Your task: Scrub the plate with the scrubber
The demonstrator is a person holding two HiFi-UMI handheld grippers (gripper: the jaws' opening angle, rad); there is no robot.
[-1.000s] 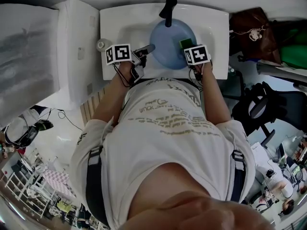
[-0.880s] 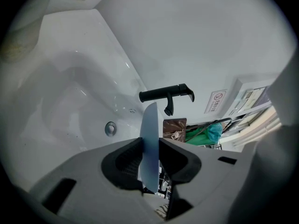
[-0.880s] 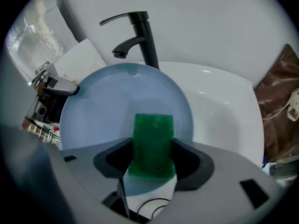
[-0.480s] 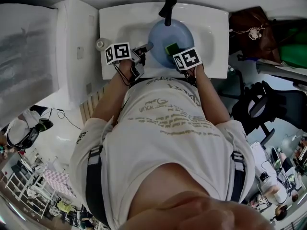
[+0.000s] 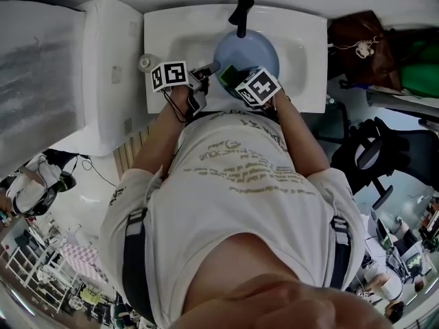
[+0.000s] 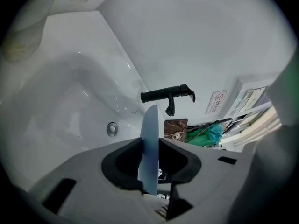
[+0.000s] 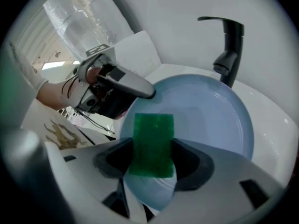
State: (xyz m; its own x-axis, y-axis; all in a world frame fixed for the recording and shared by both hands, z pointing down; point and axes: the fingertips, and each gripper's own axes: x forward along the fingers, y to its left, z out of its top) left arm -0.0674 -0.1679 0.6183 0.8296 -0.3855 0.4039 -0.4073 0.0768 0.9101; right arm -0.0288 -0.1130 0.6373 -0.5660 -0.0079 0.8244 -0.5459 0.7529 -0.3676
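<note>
A light blue plate is held over the white sink, under the black tap. My left gripper is shut on the plate's left rim; in the left gripper view the plate shows edge-on between the jaws of that gripper. My right gripper is shut on a green scrubber, which lies on the near left part of the plate. In the right gripper view the scrubber stands between the jaws of the right gripper, over the plate.
The sink drain shows below the plate. A small round object sits on the sink's left ledge. A white appliance stands left of the sink. A brown bag and green items lie to the right.
My right gripper has carried the green scrubber leftward across the plate, from its right side to its near left part. The left gripper and the plate have stayed in place.
</note>
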